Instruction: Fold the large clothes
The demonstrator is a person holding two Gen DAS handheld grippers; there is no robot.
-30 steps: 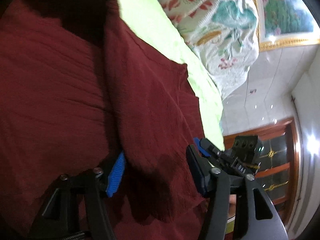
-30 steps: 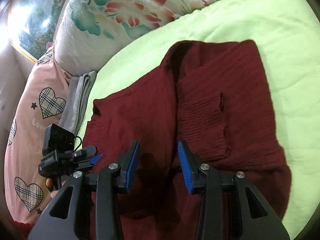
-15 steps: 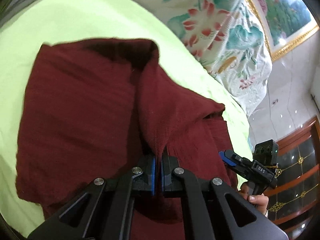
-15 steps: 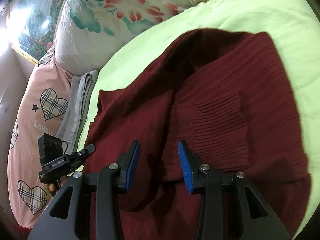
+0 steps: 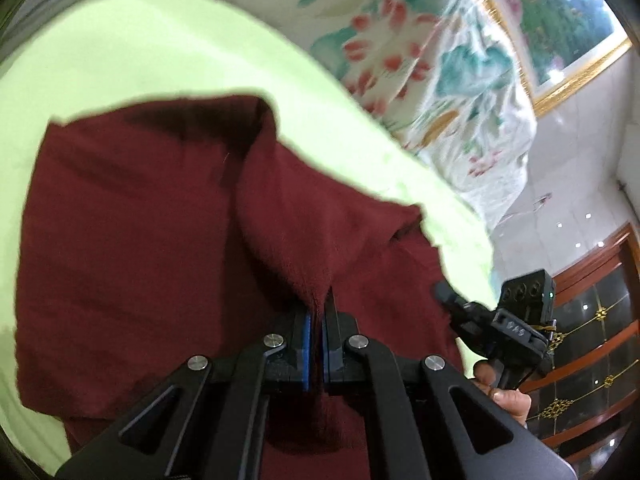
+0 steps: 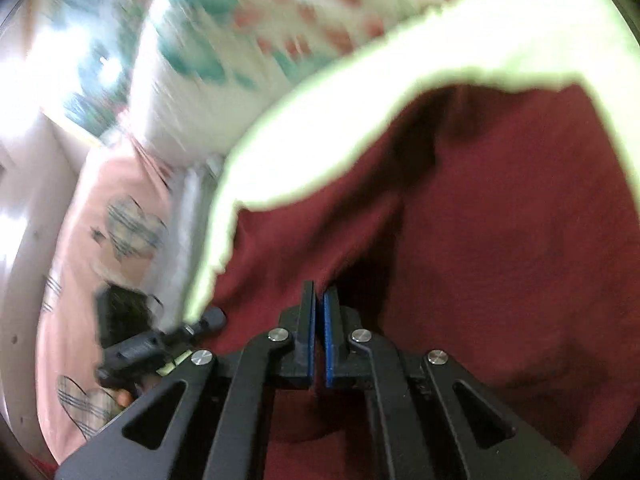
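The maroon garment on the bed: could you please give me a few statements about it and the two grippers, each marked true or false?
1. The left gripper is shut on a pinch of the maroon garment. True.
2. The right gripper hangs wide open above the cloth. False: its fingers are closed together with maroon fabric between them.
3. The garment lies on a light green sheet. True.
4. The garment lies perfectly flat. False: a raised ridge of cloth runs up to the left gripper.
5. A floral quilt lies beyond the green sheet. True.
6. The pink pillow has a plain cover. False: it carries plaid hearts.
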